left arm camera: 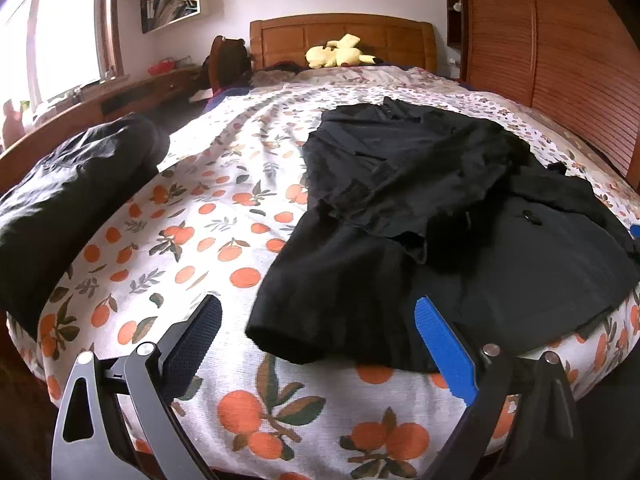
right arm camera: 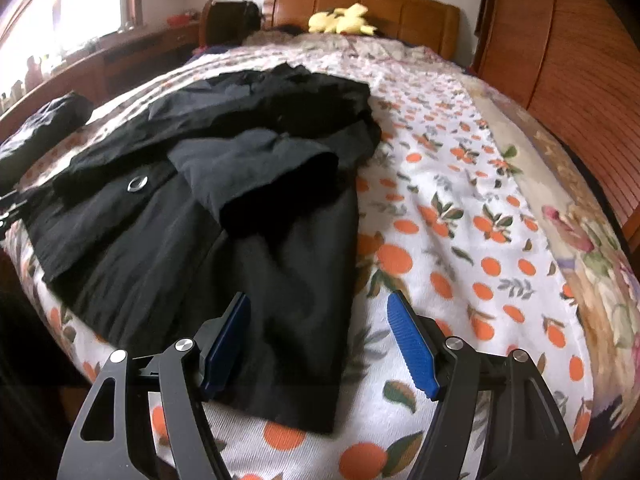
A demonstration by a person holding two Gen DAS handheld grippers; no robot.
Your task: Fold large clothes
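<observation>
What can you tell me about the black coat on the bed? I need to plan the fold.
The coat is black, of thin matte cloth that looks woven, with a round dark button on its front. It lies spread but rumpled on the orange-print sheet, hem at the near edge of the bed. One sleeve is folded across the body, its cuff open. Nothing grips it: both tongs are open, with a cuff between the left one's fingers.

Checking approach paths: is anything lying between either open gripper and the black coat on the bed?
Nothing visible. The left gripper and right gripper hang open right over the black coat's near hem, only bedsheet alongside.
</observation>
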